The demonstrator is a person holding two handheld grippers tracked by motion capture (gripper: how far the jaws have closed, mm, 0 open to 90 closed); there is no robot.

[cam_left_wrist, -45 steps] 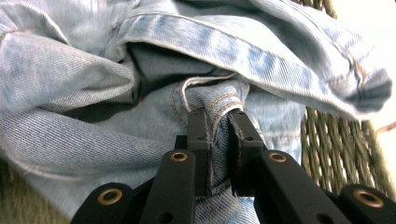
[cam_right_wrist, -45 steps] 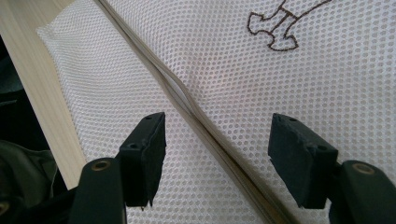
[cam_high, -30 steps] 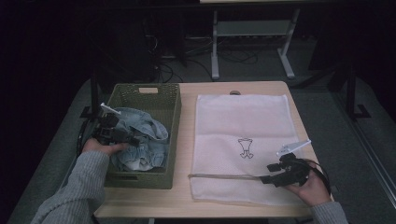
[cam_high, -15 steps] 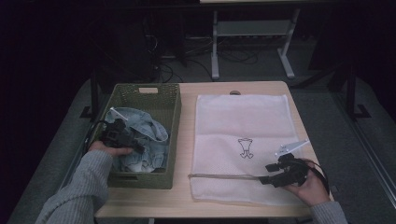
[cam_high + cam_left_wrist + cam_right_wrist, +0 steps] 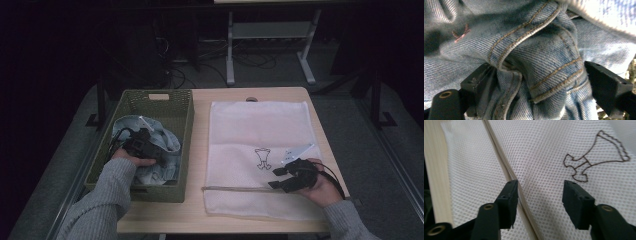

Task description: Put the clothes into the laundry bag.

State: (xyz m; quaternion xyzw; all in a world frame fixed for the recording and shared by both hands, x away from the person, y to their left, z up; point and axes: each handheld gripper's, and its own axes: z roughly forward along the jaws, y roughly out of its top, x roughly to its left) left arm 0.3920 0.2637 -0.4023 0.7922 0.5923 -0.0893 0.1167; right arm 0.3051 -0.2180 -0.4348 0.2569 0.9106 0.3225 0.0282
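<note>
Left gripper (image 5: 142,145) has jaws spread around the jeans (image 5: 529,50) in the basket (image 5: 182,120), ready to grab; right gripper (image 5: 540,195), jaws just narrowing but unclenched, lines up on the mesh bag's (image 5: 260,130) zipper (image 5: 506,170) beside the basket.

The jeans (image 5: 544,57) are faded light-blue denim with a fine diagonal weave, darker blue in the folds, crossed by double rows of tan-orange stitching and marked by one small pink bar tack. They lie in an olive-green woven-pattern basket (image 5: 170,187). The mesh laundry bag (image 5: 260,125) is white with a tiny honeycomb of holes, a thin dark-brown outline drawing (image 5: 596,157) on it and a beige zip line along one edge. The table (image 5: 200,215) is pale wood. Both grippers' jaws are matt black with brass-coloured screw rings, and the person's sleeves (image 5: 100,200) are grey ribbed knit
</note>
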